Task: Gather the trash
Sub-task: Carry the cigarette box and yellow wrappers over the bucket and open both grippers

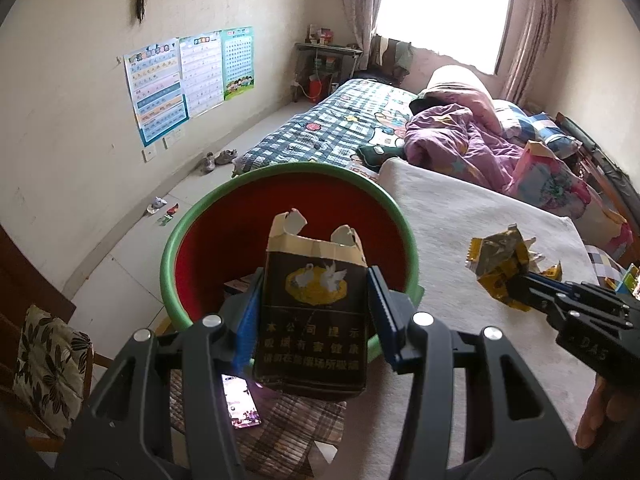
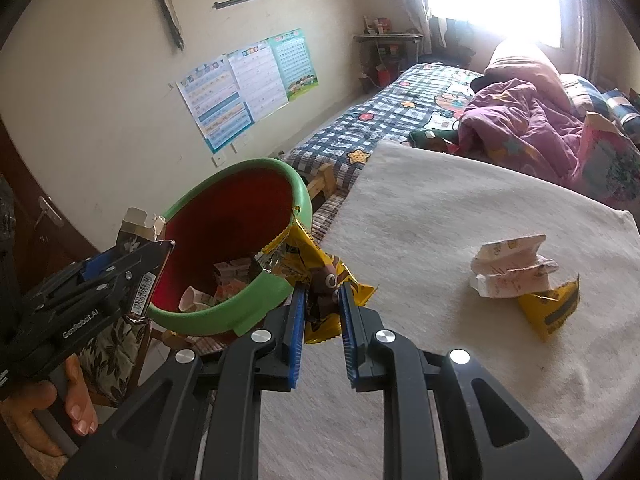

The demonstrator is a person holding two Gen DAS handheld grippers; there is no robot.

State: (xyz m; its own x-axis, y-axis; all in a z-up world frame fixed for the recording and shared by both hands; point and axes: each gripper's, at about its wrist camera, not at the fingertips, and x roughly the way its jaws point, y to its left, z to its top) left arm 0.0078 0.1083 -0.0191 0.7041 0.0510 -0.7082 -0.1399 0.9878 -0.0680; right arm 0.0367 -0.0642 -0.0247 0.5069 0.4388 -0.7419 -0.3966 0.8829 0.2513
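Note:
My left gripper [image 1: 315, 277] is shut on a dark cigarette pack [image 1: 314, 320] with a torn top, held upright over the near rim of a red bin with a green rim [image 1: 288, 170]. From the right wrist view the pack [image 2: 150, 270] and left gripper [image 2: 132, 258] sit at the bin's [image 2: 256, 168] left edge. My right gripper [image 2: 322, 292] is shut on a crumpled yellow snack wrapper [image 2: 316, 264], right beside the bin's near rim above the white-clothed table [image 2: 440, 208]. The left wrist view has that wrapper [image 1: 496, 264] and right gripper [image 1: 524, 284] at the right. Some litter lies inside the bin.
Crumpled white paper [image 2: 512, 268] and a yellow wrapper scrap [image 2: 552, 308] lie on the table's right side. A lit phone [image 1: 240, 406] rests on a checked stool below the bin. A floral-cushioned chair [image 1: 48, 368] stands at left. A bed [image 1: 320, 128] lies behind; scraps [image 1: 160, 206] dot the floor.

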